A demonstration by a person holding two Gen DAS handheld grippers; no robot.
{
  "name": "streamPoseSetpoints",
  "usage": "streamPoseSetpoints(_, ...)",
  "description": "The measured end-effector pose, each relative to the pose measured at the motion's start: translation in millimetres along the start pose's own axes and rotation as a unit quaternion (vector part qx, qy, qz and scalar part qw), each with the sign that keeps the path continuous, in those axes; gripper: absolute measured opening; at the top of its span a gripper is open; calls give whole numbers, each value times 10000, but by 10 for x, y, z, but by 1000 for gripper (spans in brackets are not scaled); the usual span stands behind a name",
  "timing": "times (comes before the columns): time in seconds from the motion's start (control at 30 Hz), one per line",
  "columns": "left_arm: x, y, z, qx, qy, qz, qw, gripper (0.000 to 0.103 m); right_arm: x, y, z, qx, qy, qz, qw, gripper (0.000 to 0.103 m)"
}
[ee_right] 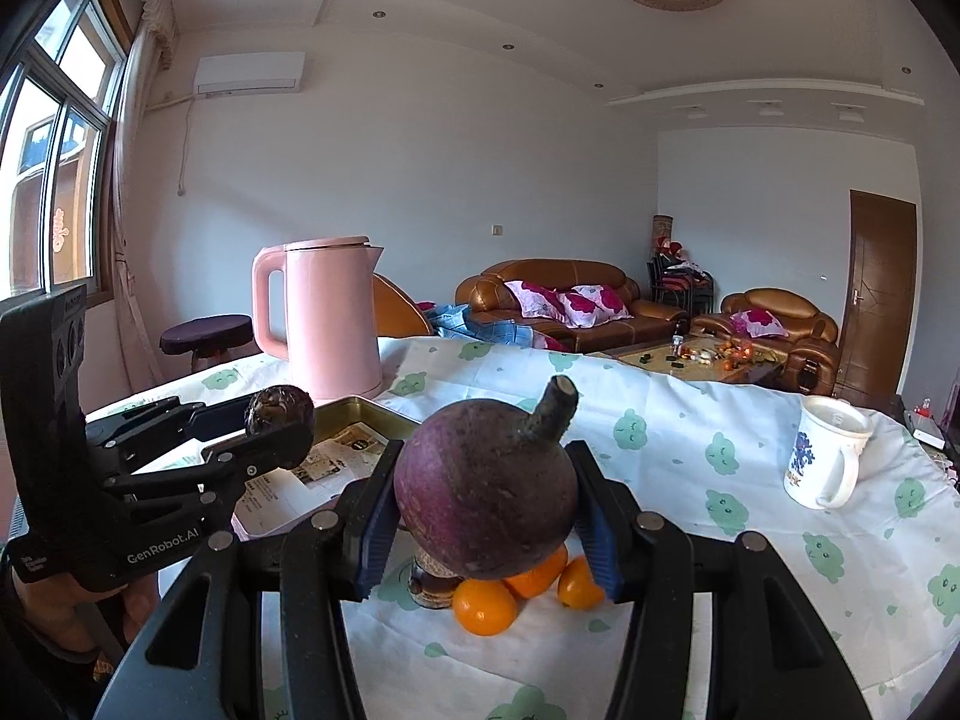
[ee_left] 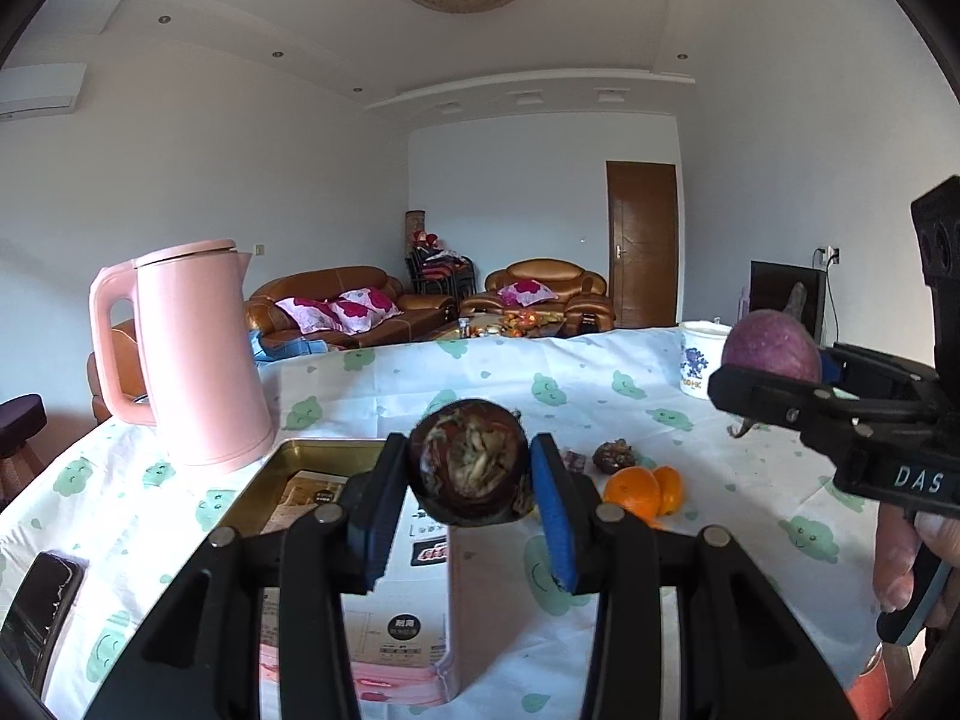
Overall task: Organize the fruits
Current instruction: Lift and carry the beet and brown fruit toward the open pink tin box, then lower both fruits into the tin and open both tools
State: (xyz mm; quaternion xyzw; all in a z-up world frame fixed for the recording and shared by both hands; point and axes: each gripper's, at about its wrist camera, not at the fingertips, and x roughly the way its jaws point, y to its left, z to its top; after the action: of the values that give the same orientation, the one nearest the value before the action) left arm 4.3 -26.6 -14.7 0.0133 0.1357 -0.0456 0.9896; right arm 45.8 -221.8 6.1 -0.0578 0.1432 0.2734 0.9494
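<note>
Living-room bench [ee_left: 750, 480] under cloud-print cloth. Both claws carry fruit aloft: left claw [ee_left: 468, 504] clamps dark brown fruit [ee_left: 468, 468], right claw [ee_right: 486, 504] clamps purple fruit [ee_right: 486, 486]. Next, probably lower into gold tray [ee_left: 288, 456]; oranges [ee_right: 486, 606] remain beyond.

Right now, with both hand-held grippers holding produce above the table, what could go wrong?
The round purple root is clamped only at its sides by the right hand-held gripper; it may roll out onto the oranges below. The left hand-held gripper holds a dark brown fruit over the metal tray; if it slips it may bounce off.
</note>
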Motion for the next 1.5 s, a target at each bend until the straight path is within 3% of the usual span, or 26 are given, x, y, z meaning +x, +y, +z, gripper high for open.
streamPoseSetpoints(0.5, 321, 699, 49, -268, 554, 639, 9961, 43, 699, 368, 386, -417, 539, 489, 9965, 54)
streamPoseSetpoints(0.97, 638, 980, -18, -222, 1134, 673, 9910, 43, 1406, 819, 275, -671, 1184, 909, 9865, 54)
streamPoseSetpoints(1.5, 797, 1088, -86, -151, 1479, 719, 9863, 43, 1785, 1022, 110, -797, 1681, 1036, 9771, 54)
